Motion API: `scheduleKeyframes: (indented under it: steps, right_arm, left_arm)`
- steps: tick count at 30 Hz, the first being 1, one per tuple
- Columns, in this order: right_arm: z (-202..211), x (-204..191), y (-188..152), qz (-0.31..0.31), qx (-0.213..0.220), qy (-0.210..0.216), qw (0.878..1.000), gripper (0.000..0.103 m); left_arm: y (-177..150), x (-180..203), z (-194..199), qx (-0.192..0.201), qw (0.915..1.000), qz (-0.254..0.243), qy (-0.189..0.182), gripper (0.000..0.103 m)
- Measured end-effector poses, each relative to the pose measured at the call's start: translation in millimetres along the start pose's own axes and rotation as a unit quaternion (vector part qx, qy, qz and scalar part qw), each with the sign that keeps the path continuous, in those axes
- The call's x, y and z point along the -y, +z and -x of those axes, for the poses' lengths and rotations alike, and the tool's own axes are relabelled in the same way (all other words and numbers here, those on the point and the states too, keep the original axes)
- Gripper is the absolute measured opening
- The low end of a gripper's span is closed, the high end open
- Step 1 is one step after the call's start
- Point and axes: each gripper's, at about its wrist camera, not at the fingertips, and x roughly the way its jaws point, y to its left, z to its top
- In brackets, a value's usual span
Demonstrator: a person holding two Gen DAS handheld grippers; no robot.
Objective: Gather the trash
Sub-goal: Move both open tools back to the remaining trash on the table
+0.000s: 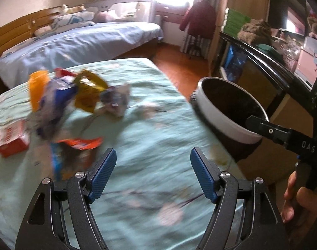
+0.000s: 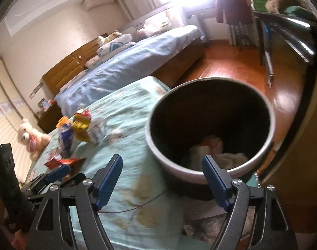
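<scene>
Now you are between picks: both your left tool [image 1: 153, 161] and right tool [image 2: 161, 166] stand wide open, empty. Blurred wrappers [image 1: 75, 95], probably snack packets, lie on the green bedspread [image 1: 150, 108], well apart from the bin [image 2: 210, 125]. Reach left from the bin.

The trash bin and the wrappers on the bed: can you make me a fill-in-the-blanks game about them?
1. The trash bin has a white rim and a ____ inside.
2. The pile of wrappers lies on the ____ bedspread.
3. Both the left gripper and the right gripper are ____.
4. The stuffed toy is a teddy ____.

Missing words: black; green; open; bear
</scene>
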Motion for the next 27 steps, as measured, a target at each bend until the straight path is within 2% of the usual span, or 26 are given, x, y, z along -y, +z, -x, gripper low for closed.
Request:
scheduleKeyframes:
  steps: [13, 27]
  right_arm:
    - [-20.1, -66.1, -23.9, 0.053, -0.037, 0.045, 0.997, 0.080]
    - [-45.2, -130.8, -41.9, 0.097, -0.068, 0.082, 0.990, 0.081]
  left_arm:
    - [-23.6, -75.5, 44.3, 0.024, 0.9977, 0.046, 0.045, 0.075]
    - [-50.7, -164.9, 59.9, 0.014, 0.9906, 0.094, 0.099, 0.075]
